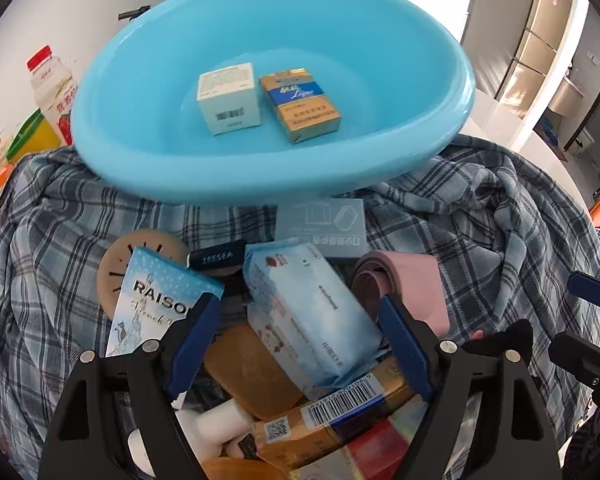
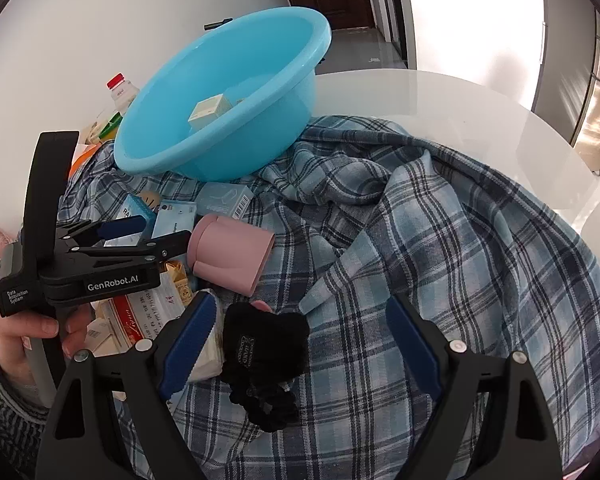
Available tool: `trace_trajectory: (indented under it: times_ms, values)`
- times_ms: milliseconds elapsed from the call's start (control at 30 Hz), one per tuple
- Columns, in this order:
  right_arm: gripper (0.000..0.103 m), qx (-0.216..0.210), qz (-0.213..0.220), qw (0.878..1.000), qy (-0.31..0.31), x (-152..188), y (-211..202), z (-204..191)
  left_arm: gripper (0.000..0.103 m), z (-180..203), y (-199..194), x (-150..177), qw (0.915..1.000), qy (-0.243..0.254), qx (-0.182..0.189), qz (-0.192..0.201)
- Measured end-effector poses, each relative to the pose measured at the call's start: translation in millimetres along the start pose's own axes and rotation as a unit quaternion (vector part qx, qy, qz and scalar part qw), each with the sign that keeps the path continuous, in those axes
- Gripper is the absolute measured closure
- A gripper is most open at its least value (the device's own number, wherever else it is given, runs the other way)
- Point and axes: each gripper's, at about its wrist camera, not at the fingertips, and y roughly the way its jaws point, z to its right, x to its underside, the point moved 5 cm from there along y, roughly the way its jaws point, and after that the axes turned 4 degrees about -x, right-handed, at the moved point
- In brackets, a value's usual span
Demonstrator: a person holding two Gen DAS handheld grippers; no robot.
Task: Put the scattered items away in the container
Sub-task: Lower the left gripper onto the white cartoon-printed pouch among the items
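Left wrist view: a plaid cloth (image 1: 480,216) covers the table; on its far side sits the blue basin (image 1: 148,92), holding a white box (image 1: 228,98) and a gold cigarette pack (image 1: 300,104). Nearer, the left gripper (image 1: 300,320) is spread wide around a tissue pack (image 1: 312,316). The right gripper (image 2: 300,324), released, straddles a black scrunchie (image 2: 266,356).

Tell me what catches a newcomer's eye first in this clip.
The big blue basin at the back, tilted on the plaid cloth, holding a white box and a gold cigarette pack. In front, a pile of packets sits under the left gripper, jaws open over a tissue pack.
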Motion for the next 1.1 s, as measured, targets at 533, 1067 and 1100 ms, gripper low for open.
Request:
trace_trajectory:
  times_ms: [533,1067,1100]
  values:
    - [0.017,-0.008,0.006,1.0,0.013,4,-4,2,0.069,-17,-28,31,0.9992,0.001,0.04,-0.001]
    - [0.017,-0.023,0.005,1.0,0.007,8,-3,-12,0.023,-37,-60,32,0.9984,0.007,-0.006,0.056]
    - [0.017,-0.022,0.005,1.0,0.007,9,-4,-11,0.023,-29,-60,31,0.9979,0.018,-0.009,0.062]
